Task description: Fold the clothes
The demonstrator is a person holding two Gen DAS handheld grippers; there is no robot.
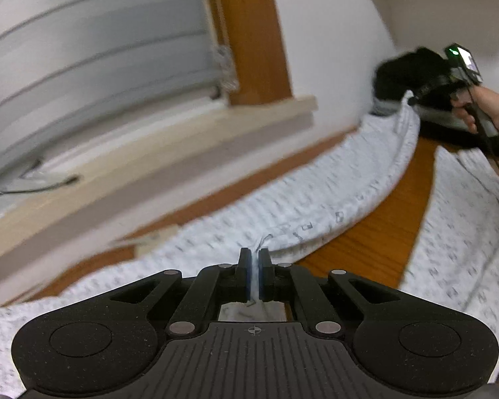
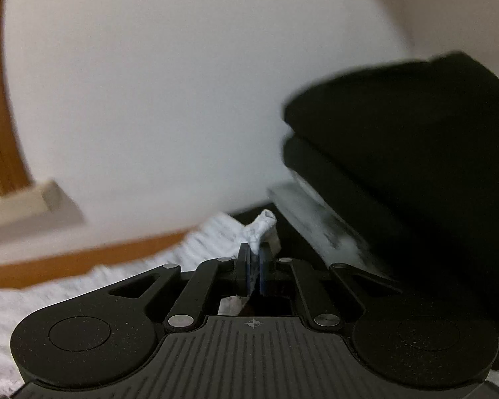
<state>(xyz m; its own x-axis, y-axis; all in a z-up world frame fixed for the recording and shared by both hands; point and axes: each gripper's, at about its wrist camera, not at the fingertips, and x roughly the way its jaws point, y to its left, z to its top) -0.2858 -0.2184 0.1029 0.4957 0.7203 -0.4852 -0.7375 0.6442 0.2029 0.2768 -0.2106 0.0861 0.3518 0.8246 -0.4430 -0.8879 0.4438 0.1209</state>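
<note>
The left gripper (image 1: 254,274) is clamping the hem of the white patterned garment (image 1: 282,206), which is lying across the wooden table (image 1: 376,236). The right gripper (image 2: 254,274) is pinching its far corner beside the folded dark clothes (image 2: 415,139).

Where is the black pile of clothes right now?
In the left wrist view the black pile lies far right on the table, against the white wall. The right gripper holds the white garment just before it.

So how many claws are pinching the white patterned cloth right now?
2. The left claw is shut on the white patterned cloth at its near edge; the right claw grips the far end, beside dark folded clothes.
</note>
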